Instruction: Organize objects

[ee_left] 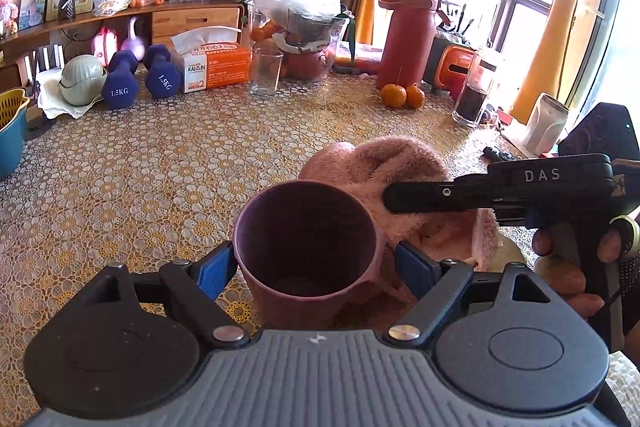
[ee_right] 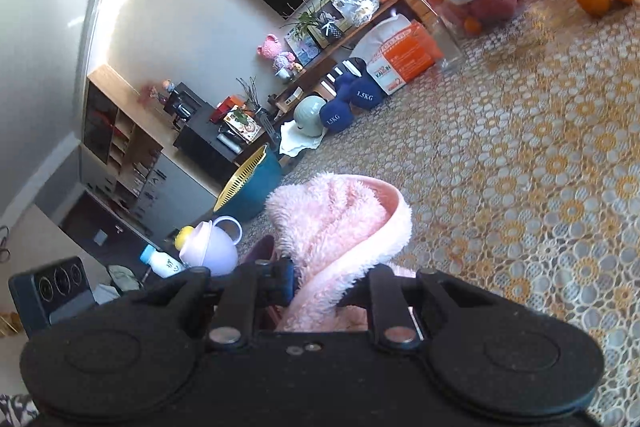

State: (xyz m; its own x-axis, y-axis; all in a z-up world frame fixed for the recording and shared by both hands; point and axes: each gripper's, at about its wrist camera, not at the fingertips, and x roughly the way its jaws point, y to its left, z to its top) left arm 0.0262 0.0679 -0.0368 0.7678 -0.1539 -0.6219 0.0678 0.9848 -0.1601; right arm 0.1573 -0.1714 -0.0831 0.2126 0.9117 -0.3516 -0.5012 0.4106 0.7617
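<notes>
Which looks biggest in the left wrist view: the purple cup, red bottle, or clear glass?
1. Purple cup, though it is nearest the camera.
2. Red bottle.
3. Clear glass.

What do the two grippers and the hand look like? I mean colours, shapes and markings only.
The left gripper is black, with blue finger pads, two round discs, silver pivot screws and a ribbed grey front. The right gripper is black too, with a blue pad; white letters DAS mark its side. The hand on its pistol handle is bare, beside a dark dotted cuff.
</notes>
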